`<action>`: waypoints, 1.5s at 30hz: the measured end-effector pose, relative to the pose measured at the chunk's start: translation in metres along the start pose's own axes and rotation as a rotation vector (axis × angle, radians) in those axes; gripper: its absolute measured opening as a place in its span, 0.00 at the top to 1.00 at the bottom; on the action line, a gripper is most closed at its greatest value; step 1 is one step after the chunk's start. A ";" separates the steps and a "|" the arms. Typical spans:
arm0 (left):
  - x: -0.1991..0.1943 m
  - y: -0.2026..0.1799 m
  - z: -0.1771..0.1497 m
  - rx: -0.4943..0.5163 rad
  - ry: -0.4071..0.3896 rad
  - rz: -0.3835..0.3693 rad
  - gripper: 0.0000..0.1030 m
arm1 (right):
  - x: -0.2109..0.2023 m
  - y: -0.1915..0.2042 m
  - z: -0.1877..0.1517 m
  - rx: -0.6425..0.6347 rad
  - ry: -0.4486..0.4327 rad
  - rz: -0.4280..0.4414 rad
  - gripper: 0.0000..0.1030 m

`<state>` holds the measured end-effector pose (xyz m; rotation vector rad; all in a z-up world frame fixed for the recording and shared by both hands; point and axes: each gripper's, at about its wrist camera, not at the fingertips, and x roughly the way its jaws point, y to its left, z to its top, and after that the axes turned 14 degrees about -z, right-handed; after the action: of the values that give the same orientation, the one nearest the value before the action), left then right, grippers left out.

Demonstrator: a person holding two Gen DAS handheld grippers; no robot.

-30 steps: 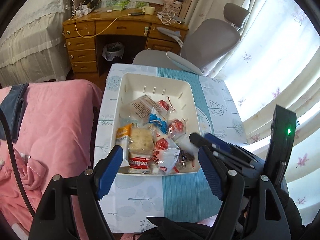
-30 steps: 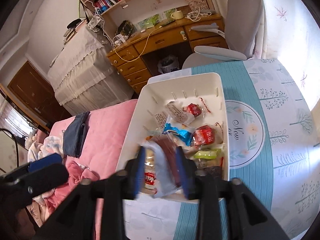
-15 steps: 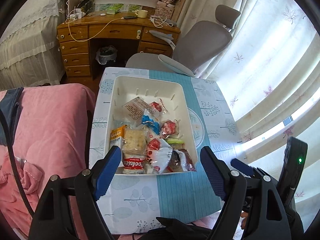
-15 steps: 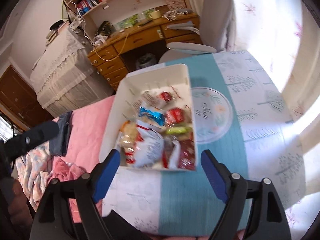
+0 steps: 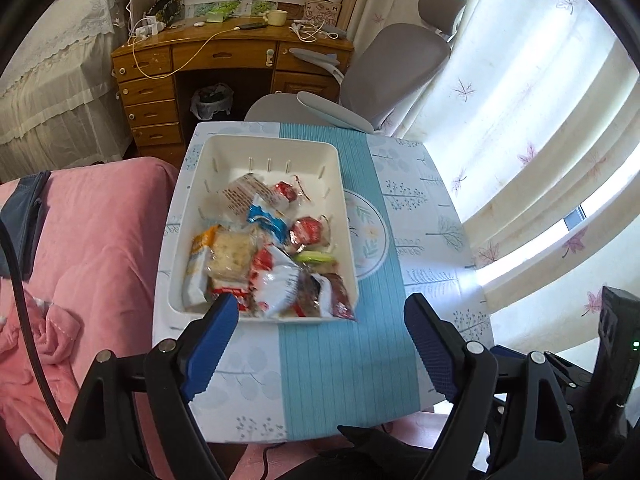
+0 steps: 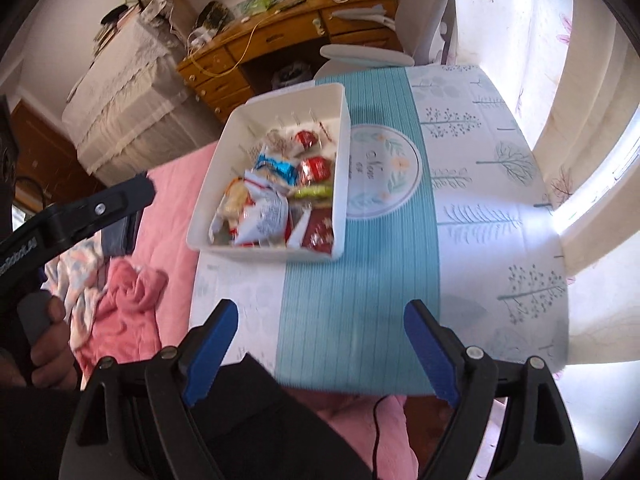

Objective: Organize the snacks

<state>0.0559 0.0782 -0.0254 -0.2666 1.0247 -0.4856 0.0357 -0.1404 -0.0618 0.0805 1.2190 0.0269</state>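
While I watch through the left wrist view, the left gripper (image 5: 316,332) is opening wide with nothing between its jaws. The white bin (image 5: 208,152) sits on the desk (image 5: 424,208), long axis running away from me, snacks (image 5: 276,252) heaped at its near end. Crinkly packets: I judge them light, soft, slippery; best pinched across a sealed edge.

Right wrist view: right gripper (image 6: 320,336) spread wide, empty, above bare cloth. The bin (image 6: 332,92) lies well ahead, angled leftward, packets inside.
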 end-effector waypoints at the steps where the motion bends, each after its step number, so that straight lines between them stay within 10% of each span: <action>1: 0.000 -0.007 -0.004 -0.002 -0.001 0.008 0.18 | -0.003 -0.002 -0.001 -0.010 0.004 0.006 0.16; 25: 0.014 -0.108 -0.062 -0.011 -0.058 0.143 0.01 | -0.037 -0.072 -0.023 -0.118 -0.008 -0.005 0.00; 45: 0.028 -0.113 -0.065 -0.051 -0.011 0.185 0.01 | -0.029 -0.089 -0.027 -0.080 0.015 -0.013 0.00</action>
<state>-0.0181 -0.0329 -0.0304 -0.2173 1.0408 -0.2900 -0.0016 -0.2298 -0.0503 0.0023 1.2316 0.0654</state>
